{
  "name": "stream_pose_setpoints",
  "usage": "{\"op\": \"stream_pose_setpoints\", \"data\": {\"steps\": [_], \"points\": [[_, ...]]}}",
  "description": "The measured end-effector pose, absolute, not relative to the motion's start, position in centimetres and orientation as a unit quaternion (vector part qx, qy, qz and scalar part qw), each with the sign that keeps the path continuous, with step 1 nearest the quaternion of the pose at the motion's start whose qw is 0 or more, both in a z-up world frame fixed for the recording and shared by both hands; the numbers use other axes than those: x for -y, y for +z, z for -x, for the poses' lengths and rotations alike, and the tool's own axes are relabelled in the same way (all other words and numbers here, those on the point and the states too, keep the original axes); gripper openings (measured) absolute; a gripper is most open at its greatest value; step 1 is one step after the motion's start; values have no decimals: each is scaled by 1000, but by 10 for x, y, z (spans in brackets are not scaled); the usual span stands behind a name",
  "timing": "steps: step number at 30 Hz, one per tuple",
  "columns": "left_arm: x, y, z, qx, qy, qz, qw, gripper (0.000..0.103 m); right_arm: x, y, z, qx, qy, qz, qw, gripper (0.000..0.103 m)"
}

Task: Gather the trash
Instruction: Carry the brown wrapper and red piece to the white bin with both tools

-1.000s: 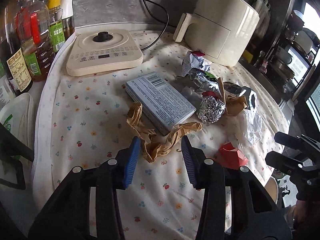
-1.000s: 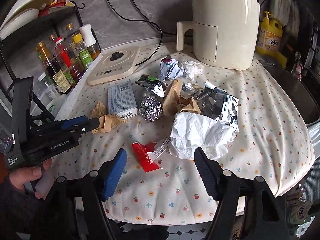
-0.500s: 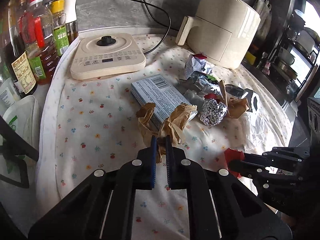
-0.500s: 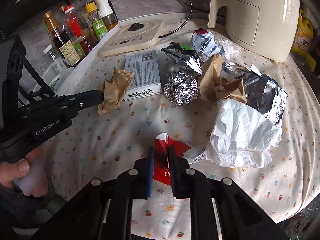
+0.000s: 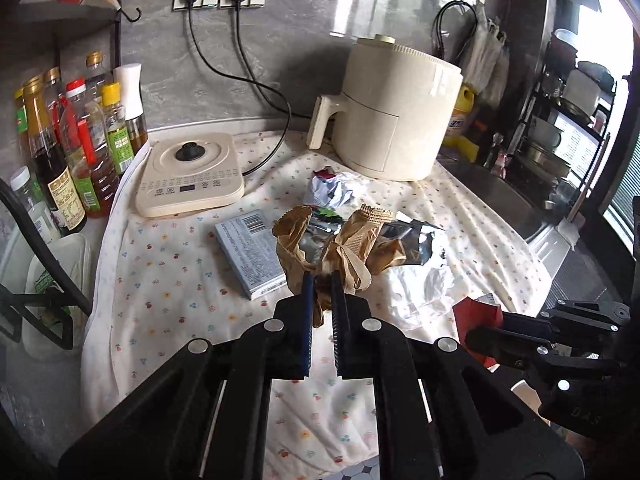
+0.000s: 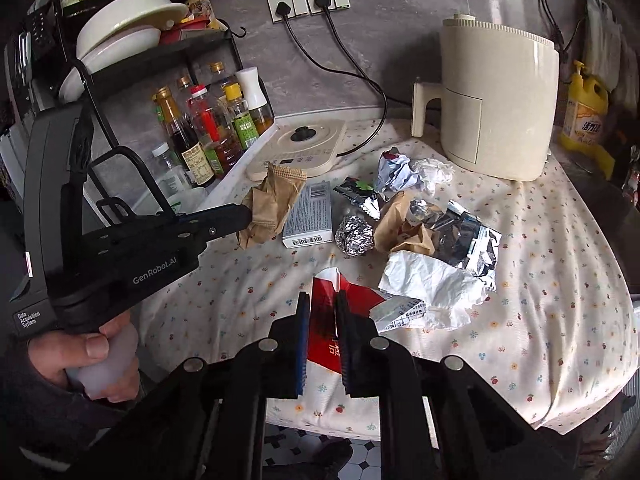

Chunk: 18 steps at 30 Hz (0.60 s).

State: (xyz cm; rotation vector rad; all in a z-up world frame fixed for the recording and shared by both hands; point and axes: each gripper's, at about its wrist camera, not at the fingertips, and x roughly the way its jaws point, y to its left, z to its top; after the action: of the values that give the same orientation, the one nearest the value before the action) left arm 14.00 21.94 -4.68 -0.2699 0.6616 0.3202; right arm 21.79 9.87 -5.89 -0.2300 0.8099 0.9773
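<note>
Left gripper (image 5: 320, 276) pinched on crumpled brown paper wrapper (image 5: 340, 248), lifted off the desk (image 5: 168, 280). Right gripper (image 6: 322, 300) clamped on red packet (image 6: 326, 308), raised over the desk's near edge. Remaining trash on the floral cloth: grey-blue box (image 6: 310, 216), foil ball (image 6: 354, 236), silver foil bag (image 6: 468, 236), white crumpled paper (image 6: 432, 288), brown bag (image 6: 400, 224). Behind it: air fryer (image 6: 500, 104), induction cooker (image 6: 300, 148), oil bottles (image 6: 208, 132) at left.

Crinkled foil ball (image 6: 354, 237) — matt cloth (image 6: 552, 248)
</note>
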Motion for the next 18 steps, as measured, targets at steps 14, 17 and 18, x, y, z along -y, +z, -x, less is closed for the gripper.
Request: {"op": "stream_pose_setpoints", "data": {"steps": [14, 17, 18], "points": [[-46, -48, -208, -355, 7, 74, 932, 9, 110, -58, -235, -394, 304, 26, 867, 14], [-10, -55, -217, -368, -26, 63, 928, 9, 154, -65, -234, -405, 271, 5, 873, 14], [3, -57, -219, -372, -36, 59, 926, 9, 168, -68, -232, -408, 260, 0, 875, 14]]}}
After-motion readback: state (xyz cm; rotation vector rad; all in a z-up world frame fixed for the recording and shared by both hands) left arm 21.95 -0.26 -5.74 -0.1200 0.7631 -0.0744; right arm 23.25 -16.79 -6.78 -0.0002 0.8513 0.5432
